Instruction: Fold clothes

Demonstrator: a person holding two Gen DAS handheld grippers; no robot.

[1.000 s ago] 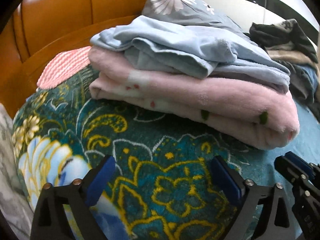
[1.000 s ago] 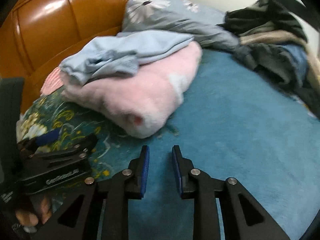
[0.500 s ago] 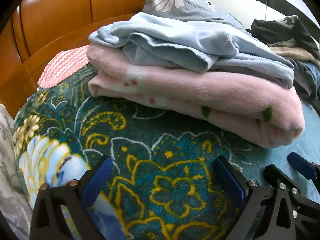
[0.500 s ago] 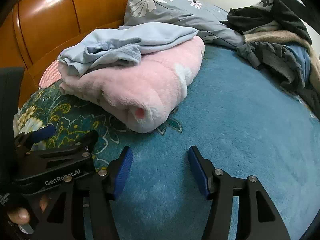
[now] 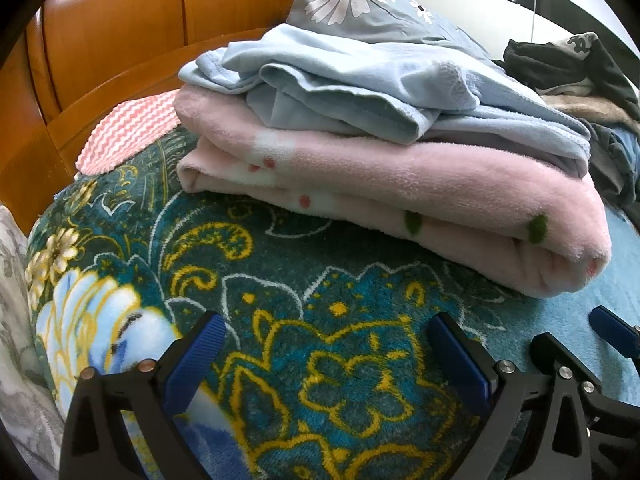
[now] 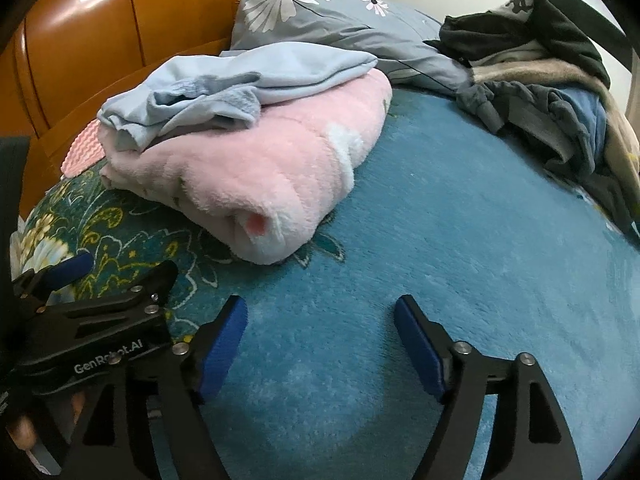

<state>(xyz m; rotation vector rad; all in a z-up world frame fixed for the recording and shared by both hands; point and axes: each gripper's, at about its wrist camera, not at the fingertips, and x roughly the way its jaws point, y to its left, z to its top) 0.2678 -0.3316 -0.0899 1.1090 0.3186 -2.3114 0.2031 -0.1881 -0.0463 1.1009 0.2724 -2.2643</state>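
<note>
A folded pink fleece garment [image 5: 400, 184] lies on the bed with a loosely folded light blue garment [image 5: 360, 80] on top; both also show in the right wrist view, the pink one [image 6: 260, 168] under the blue one [image 6: 240, 80]. My left gripper [image 5: 328, 352] is open and empty, low over the teal floral blanket [image 5: 280, 280] in front of the stack. My right gripper [image 6: 320, 340] is open and empty over the plain blue blanket [image 6: 460, 220], right of the stack. The left gripper [image 6: 72, 280] appears at the right wrist view's left edge.
A pile of unfolded dark and beige clothes [image 6: 540, 80] lies at the back right. A grey flower-print pillow [image 6: 320, 12] leans on the orange wooden headboard [image 6: 100, 40]. A pink-white striped cloth [image 5: 128, 136] lies left of the stack.
My right gripper has opened from nearly shut to wide open. Both grippers have drawn slightly closer to the stack.
</note>
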